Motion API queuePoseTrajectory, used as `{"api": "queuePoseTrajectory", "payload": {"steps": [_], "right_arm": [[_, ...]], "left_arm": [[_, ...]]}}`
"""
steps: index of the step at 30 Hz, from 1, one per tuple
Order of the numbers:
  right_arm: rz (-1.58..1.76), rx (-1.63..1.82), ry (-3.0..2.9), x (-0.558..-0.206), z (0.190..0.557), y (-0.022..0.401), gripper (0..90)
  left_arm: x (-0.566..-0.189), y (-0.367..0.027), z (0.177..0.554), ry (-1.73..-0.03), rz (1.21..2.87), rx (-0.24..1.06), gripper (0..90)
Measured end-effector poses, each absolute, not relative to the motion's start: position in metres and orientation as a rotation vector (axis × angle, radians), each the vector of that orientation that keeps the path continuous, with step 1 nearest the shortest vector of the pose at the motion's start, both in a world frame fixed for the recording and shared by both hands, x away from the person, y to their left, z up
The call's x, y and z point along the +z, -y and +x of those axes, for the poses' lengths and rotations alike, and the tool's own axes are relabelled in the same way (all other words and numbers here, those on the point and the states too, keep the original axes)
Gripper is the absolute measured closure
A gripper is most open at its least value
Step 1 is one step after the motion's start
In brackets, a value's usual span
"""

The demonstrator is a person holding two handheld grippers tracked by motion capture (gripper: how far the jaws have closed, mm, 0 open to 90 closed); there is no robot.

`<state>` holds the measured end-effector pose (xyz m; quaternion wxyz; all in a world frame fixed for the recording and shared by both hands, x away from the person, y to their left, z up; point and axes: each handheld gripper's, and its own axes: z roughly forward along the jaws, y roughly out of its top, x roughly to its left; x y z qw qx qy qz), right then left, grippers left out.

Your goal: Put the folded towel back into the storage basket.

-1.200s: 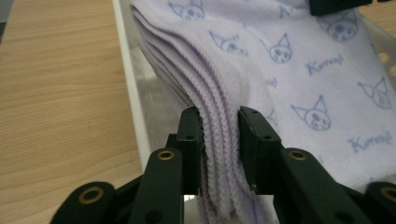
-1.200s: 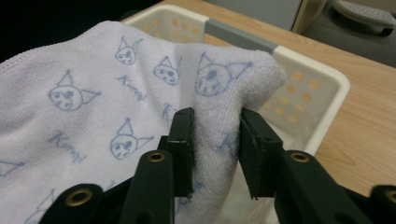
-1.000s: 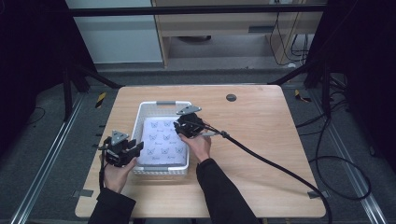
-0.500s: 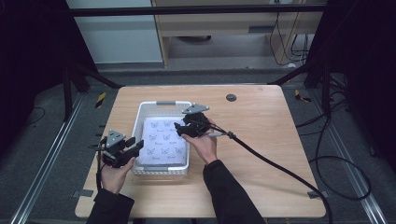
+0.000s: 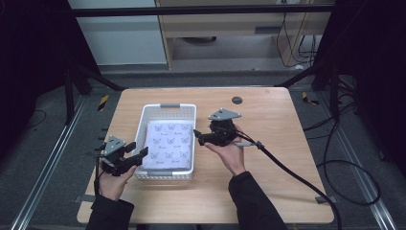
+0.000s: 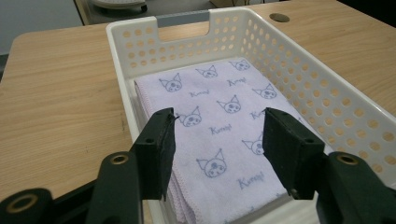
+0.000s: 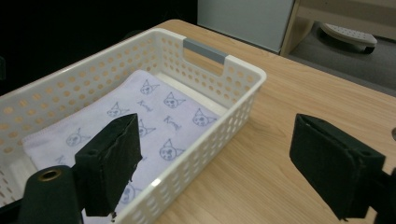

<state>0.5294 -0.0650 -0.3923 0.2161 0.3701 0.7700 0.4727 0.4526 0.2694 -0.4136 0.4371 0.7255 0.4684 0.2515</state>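
Two grippers are in my hands, and both have just been opening, with nothing between the jaws of either one. My left gripper [image 5: 125, 155] is at the lower left of the high view, just beside the near left corner of the white basket [image 5: 168, 106], its jaws spread. My right gripper [image 5: 207, 138] is a little right of the centre, outside the right wall of the basket, and its jaws also stand wide apart.

The folded lilac towel [image 5: 168, 144] with the small cat faces lies flat on the bottom of the basket, in the middle of the frame. In the left gripper view the towel [image 6: 219, 135] is seen between and beyond my jaws, and its near edge shows several layers stacked.

I judge that the towel is now placed and released. To do this step well, I should lift each gripper straight away from the basket, so that no jaw catches the cloth or the perforated wall. I would keep the jaws spread while leaving, and watch that the trailing cable [image 5: 287, 172] at the right does not drag the basket.
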Motion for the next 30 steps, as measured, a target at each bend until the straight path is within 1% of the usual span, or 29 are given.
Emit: {"api": "queuePoseTrajectory", "payload": {"steps": [7,14,22,30], "right_arm": [[1.051,1.336,-2.102,-0.393,0.515,0.096,13.3],[1.099,1.361,-2.062,-0.401,0.501,0.131,11.6],[1.179,1.359,-1.997,-0.416,0.486,0.177,11.1],[1.207,1.345,-1.966,-0.427,0.471,0.211,11.1]], "left_arm": [[-0.415,-0.272,0.450,-1.173,1.795,0.643,36.1],[-0.416,-0.276,0.449,-1.171,1.780,0.654,32.3],[-0.416,-0.282,0.445,-1.163,1.764,0.668,31.8],[-0.422,-0.286,0.441,-1.164,1.755,0.672,31.9]]}}
